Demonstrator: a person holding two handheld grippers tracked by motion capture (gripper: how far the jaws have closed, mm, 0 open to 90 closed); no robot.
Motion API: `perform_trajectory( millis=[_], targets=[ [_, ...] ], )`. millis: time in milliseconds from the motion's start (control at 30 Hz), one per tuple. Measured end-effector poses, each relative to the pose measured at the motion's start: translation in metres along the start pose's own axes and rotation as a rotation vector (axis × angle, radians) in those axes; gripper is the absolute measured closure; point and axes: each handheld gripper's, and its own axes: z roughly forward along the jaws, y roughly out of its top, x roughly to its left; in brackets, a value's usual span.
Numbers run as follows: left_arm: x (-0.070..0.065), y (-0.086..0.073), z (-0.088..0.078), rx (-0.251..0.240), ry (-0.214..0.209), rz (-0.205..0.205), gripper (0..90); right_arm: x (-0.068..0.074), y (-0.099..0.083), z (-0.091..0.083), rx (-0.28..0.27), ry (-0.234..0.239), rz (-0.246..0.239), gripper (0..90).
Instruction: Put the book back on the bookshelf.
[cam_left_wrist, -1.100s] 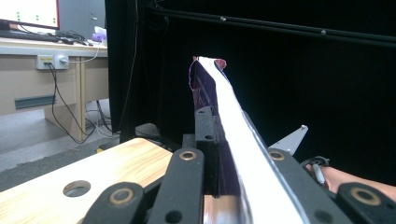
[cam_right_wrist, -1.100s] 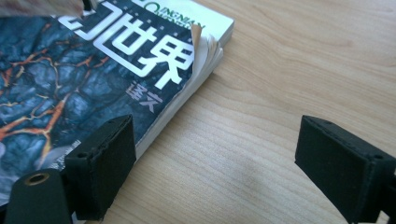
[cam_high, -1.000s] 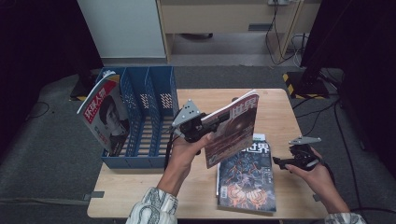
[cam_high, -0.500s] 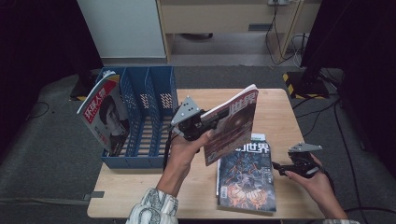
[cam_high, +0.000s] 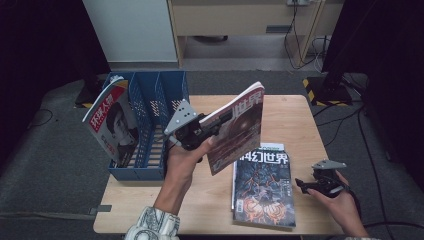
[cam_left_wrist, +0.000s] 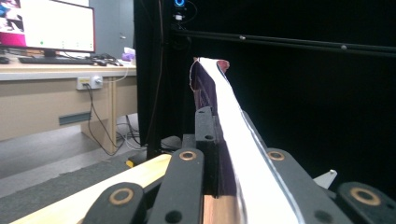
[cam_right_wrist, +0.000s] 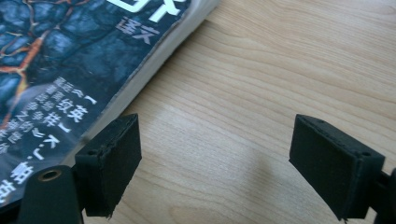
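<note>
Above the light wooden table (cam_high: 295, 120): left gripper (cam_high: 200, 131) clamped on red "世界" magazine (cam_high: 239, 125); right gripper (cam_high: 306, 184) gaping beside dark-blue "科幻世界" magazine (cam_high: 262, 187).

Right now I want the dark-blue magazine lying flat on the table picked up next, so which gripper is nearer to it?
Right. The right gripper, open, sits just beside the flat magazine at its right edge. The left gripper is raised above the table, clamping the other magazine.

Red-covered magazine (cam_high: 236, 131), lifted off table, tilted, cover facing right
</note>
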Motion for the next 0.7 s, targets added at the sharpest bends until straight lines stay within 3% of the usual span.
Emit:
perform_trajectory(
  millis=[233, 400, 700],
  targets=[
    [0.009, 0.012, -0.016, -0.003, 0.037, 0.017, 83.7, -0.003, -0.003, 0.001, 0.004, 0.003, 0.011, 19.0],
    [0.017, 0.024, -0.032, -0.018, 0.075, 0.018, 83.7, -0.002, -0.006, 0.006, 0.019, 0.005, -0.007, 20.3],
    [0.028, 0.031, -0.052, -0.038, 0.119, 0.008, 83.7, -0.004, -0.009, 0.011, 0.022, 0.012, 0.002, 17.9]
  ],
)
